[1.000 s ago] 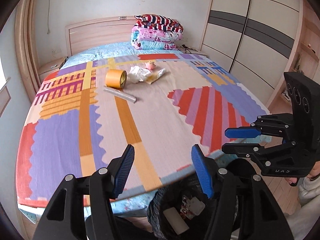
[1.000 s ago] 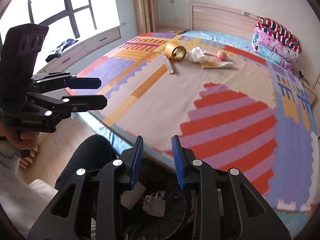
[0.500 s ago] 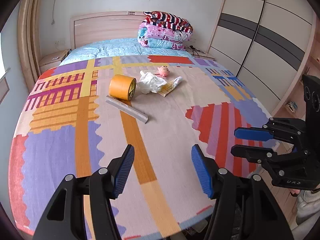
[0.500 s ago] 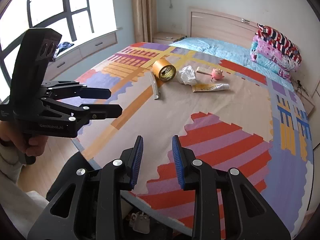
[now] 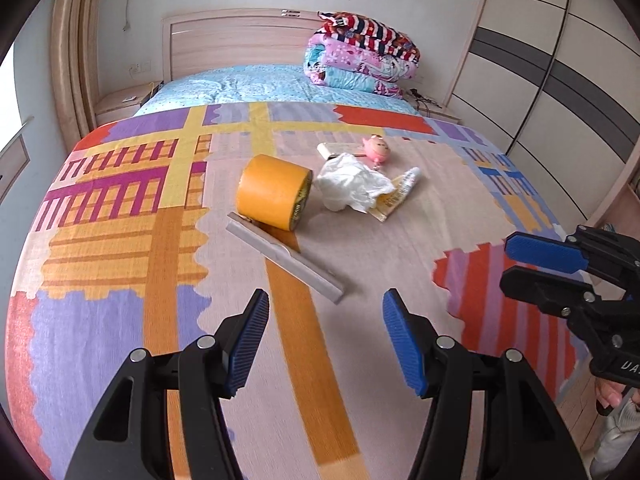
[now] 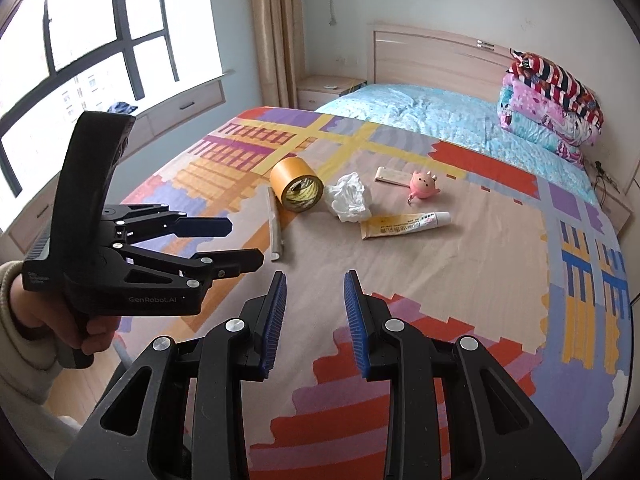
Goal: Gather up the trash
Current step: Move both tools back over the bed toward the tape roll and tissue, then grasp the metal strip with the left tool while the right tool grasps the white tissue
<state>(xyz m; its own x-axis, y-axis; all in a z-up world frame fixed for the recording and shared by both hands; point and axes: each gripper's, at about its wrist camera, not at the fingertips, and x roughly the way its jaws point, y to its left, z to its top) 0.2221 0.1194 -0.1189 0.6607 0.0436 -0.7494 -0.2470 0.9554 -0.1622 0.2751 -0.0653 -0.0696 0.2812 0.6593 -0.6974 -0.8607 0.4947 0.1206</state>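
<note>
Left wrist view: the bin has dropped out of sight, and both empty grippers have swung over the bed (image 5: 120,280). Left gripper (image 5: 324,344) wide, right gripper (image 6: 314,316) narrower; the crumpled tissue (image 5: 352,186) beside the tape roll (image 5: 274,192) looks like the next target.

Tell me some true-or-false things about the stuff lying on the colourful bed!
1. The crumpled white tissue lies between the roll of yellow tape and the pink pig toy. True.
2. The left gripper is squeezing the yellow-and-white tube. False: both grippers are empty, and the tube lies alone on the patchwork bedspread.
3. The pale grey flat strip lies next to the tape. True.
4. The folded quilts are stacked at the foot of the bed. False: they sit by the wooden headboard.
</note>
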